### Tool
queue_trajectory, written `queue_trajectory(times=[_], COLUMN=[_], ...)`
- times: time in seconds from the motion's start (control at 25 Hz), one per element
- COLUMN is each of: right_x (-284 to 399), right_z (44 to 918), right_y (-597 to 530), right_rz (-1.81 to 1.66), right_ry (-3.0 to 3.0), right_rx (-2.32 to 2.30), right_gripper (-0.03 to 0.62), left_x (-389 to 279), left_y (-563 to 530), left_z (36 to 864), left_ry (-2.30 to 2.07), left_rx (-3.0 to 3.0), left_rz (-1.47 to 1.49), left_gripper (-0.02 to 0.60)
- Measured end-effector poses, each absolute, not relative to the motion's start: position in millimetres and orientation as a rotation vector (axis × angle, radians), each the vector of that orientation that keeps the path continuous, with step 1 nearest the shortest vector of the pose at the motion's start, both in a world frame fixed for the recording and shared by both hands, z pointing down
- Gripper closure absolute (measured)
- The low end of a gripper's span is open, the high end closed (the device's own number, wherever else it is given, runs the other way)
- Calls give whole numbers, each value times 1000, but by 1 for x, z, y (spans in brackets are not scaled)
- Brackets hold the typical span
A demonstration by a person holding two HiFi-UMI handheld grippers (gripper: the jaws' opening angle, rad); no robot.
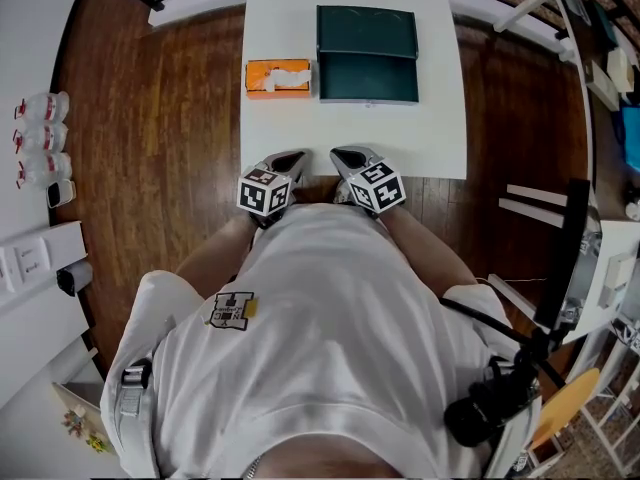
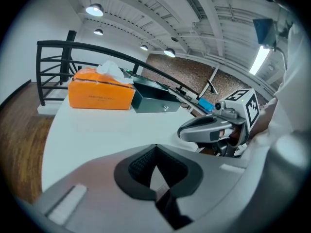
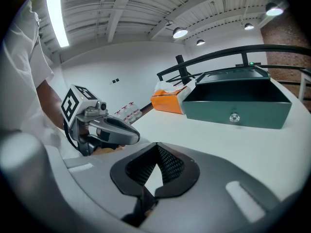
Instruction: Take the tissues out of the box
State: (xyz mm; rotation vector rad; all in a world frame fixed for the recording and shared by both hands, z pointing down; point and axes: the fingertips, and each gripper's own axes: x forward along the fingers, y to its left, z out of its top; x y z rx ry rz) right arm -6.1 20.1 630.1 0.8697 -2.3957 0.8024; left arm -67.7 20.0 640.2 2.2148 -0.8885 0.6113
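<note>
**Head view: two grippers sit shut at table's near edge, tissue box full at the far left**

Seen from above, the left gripper (image 1: 289,158) and the right gripper (image 1: 346,156) lie side by side at the near edge of a white table (image 1: 430,118). Their tips are close together and each marker cube faces up. Both are held in front of a person in a white shirt (image 1: 330,348). On the far left of the tabletop stands the orange tissue box (image 1: 278,79), with a white tissue (image 1: 287,70) poking from its top slot. Just beside it on the right is a dark green case (image 1: 367,55) with its lid raised. Both are well apart from the grippers. Brown wooden floor (image 1: 150,158) surrounds the table, and small bottles (image 1: 40,138) stand on a shelf at the far left.

The left gripper view shows the left gripper's (image 2: 155,171) jaws pressed together with nothing between them. Beyond them are the tissue box (image 2: 101,94), its tissue (image 2: 112,71) and the green case (image 2: 154,99), in front of a black railing (image 2: 53,45). The right gripper (image 2: 214,127) rests near on the right.

The right gripper view shows the right gripper's (image 3: 151,177) jaws likewise closed and empty. The left gripper (image 3: 104,127) sits near on the left, the green case (image 3: 238,103) far right, and the tissue box (image 3: 167,101) beyond it.
</note>
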Motion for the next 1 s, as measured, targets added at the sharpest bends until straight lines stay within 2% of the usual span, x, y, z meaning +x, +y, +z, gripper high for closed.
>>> queue_trajectory(times=[1.0], right_x=[-8], right_z=[628], right_y=[17], right_rz=[786], right_ry=[-2386], right_rx=[865], right_gripper=[594], left_x=[-74], left_y=[17], left_z=[637], left_ry=[-905], left_rx=[2209], left_rz=[595], left_gripper=[581])
